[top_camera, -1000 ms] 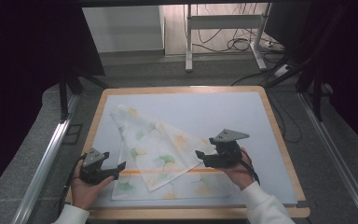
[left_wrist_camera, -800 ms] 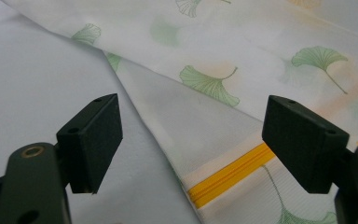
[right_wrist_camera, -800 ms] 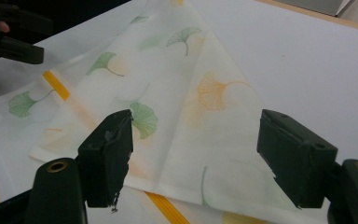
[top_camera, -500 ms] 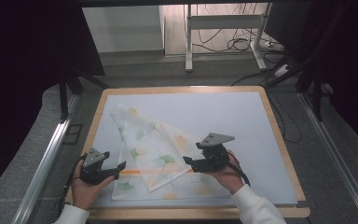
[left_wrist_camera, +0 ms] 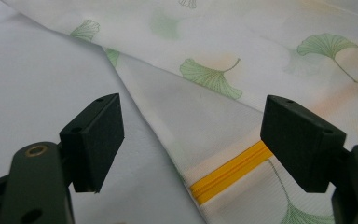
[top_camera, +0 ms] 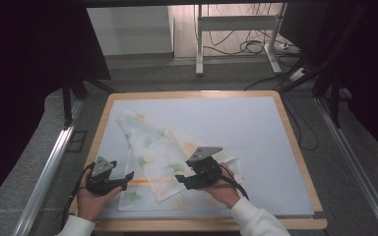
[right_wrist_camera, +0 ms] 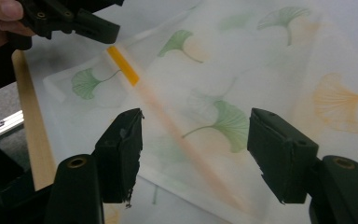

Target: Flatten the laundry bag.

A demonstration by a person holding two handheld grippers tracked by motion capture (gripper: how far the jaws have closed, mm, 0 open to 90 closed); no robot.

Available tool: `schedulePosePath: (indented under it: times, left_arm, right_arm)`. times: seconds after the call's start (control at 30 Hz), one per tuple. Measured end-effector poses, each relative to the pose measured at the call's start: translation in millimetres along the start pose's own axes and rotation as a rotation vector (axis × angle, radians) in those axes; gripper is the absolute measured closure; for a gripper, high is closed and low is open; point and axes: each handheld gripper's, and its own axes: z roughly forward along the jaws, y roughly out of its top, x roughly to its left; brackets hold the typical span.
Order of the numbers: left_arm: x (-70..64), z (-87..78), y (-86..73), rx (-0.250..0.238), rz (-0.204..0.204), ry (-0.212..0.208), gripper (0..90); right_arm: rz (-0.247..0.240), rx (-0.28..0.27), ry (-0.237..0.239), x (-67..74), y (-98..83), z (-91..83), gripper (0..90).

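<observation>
Cloth [top_camera: 157,152], white with green and orange ginkgo-leaf print and a yellow stripe [left_wrist_camera: 230,173], lies folded on the near-left part of the table [top_camera: 256,128], one corner pointing toward the far-left. Near edge of the cloth partly hidden behind the right hand [top_camera: 221,184] and its tongs in the high view. Stripe reads bright yellow where the top layer is off it, pale orange where it shows through the folded layer; how many layers are stacked is hard to tell. No writing, label or brand readable anywhere.

Left tongs [top_camera: 128,178] at the cloth's near-left edge, spread wide, nothing between the pads; in the left gripper view [left_wrist_camera: 191,144] the cloth edge and stripe lie beyond the gap, the pads not touching the fabric. Right tongs [top_camera: 181,180] over the middle of the cloth, spread but have just been closing a little; in the right gripper view [right_wrist_camera: 193,154] cloth lies beyond the gap, nothing pinched. Whether the pad tips touch the fabric can't be told.

Sleeves [top_camera: 258,216] cut off at the bottom edge. Table's wooden rim [top_camera: 295,147] visible all round. Beyond the table: floor, cables [top_camera: 256,46], white frame legs [top_camera: 199,44], dark and hard to make out at both sides.
</observation>
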Motion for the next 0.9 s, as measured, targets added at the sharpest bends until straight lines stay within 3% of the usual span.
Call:
schedulePosePath:
  times: [0.1,0.37,0.5,0.9]
  left_arm:
    - [0.2,-0.3,-0.1,0.002,0.004,0.004,21.5]
    - [-1.1,0.3,0.0,0.014,0.025,0.007,22.0]
    - [-3.0,-0.8,0.4,0.005,0.039,0.023,21.8]
    - [-3.2,2.5,0.5,0.036,0.027,-0.009,21.1]
  right_arm:
    - [0.011,0.017,0.019,4.5,1.0,5.1,35.7]
    - [-0.049,0.079,0.056,28.8,-0.3,31.8,34.5]
    - [-0.060,0.111,0.060,35.9,-1.4,45.6,32.8]
    - [-0.106,0.187,0.050,54.6,-2.6,74.7,30.4]
